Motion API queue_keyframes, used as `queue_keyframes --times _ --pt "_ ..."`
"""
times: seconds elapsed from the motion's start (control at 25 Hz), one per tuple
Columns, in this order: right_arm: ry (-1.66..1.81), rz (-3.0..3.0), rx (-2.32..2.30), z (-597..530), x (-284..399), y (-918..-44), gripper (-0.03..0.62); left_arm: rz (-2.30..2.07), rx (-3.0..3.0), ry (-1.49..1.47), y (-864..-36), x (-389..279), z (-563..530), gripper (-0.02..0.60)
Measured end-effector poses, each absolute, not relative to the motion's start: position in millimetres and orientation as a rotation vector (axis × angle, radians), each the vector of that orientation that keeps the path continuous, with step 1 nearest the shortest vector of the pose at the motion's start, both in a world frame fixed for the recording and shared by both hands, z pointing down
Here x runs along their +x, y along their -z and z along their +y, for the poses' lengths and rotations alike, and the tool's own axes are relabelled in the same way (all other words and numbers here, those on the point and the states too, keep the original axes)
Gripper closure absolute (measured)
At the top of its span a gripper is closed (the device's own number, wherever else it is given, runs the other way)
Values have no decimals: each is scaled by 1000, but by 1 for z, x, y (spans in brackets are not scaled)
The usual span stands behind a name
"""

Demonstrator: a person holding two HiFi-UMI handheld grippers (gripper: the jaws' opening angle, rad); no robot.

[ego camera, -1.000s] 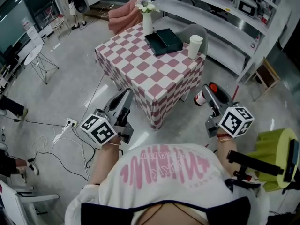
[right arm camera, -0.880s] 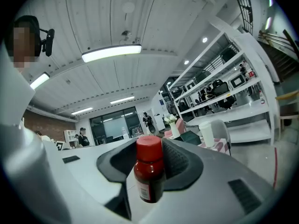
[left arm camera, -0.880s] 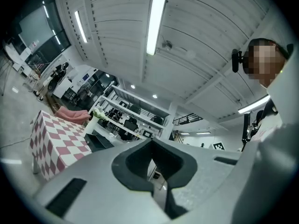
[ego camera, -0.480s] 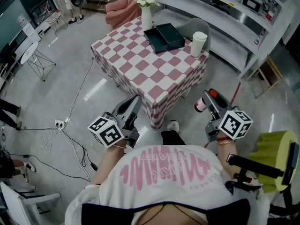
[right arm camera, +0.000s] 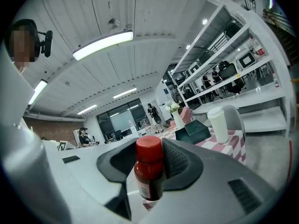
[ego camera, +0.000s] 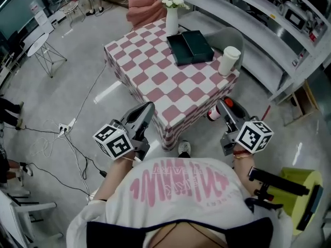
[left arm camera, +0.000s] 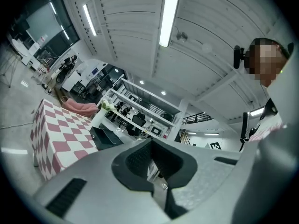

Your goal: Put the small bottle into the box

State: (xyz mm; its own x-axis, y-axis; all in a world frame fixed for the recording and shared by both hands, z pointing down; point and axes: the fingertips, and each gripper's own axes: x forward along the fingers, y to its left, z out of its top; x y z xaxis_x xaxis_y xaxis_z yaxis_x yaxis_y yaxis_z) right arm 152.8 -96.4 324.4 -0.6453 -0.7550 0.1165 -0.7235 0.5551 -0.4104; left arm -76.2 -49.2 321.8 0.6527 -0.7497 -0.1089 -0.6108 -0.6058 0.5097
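The small bottle (right arm camera: pixel 149 169), dark red with a red cap and a white label, stands between the jaws of my right gripper (right arm camera: pixel 150 174), which is shut on it. In the head view the bottle (ego camera: pixel 213 114) and right gripper (ego camera: pixel 223 109) hang beside the near right corner of the checkered table (ego camera: pixel 155 81). The dark green box (ego camera: pixel 191 46) lies on the far part of the table, also in the right gripper view as the box (right arm camera: pixel 192 132). My left gripper (ego camera: pixel 148 108) is held low at the table's near left side, shut and empty; the left gripper (left arm camera: pixel 152 168) points up toward the ceiling.
A white cup (ego camera: pixel 229 60) stands right of the box and a vase of flowers (ego camera: pixel 172 15) behind it. White shelving (ego camera: pixel 269 30) runs along the right. Cables and a power strip (ego camera: pixel 64 128) lie on the floor at left. A pink armchair (ego camera: pixel 147 6) is behind the table.
The person has stepped closer to the table, so it sits nearer and lower in the head view. Both grippers keep their pose, and the bottle stays in the right one.
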Motion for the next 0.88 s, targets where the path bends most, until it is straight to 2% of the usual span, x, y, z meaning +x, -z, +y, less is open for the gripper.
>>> queue_keyframes --times 0.36,0.88 --pt "597 2786 -1085 -210 136 -292 439 -1168 2470 526 -274 -71 -142 574" --pt "526 2961 -921 -333 112 -289 439 -1468 2282 653 -279 -105 -205 574"
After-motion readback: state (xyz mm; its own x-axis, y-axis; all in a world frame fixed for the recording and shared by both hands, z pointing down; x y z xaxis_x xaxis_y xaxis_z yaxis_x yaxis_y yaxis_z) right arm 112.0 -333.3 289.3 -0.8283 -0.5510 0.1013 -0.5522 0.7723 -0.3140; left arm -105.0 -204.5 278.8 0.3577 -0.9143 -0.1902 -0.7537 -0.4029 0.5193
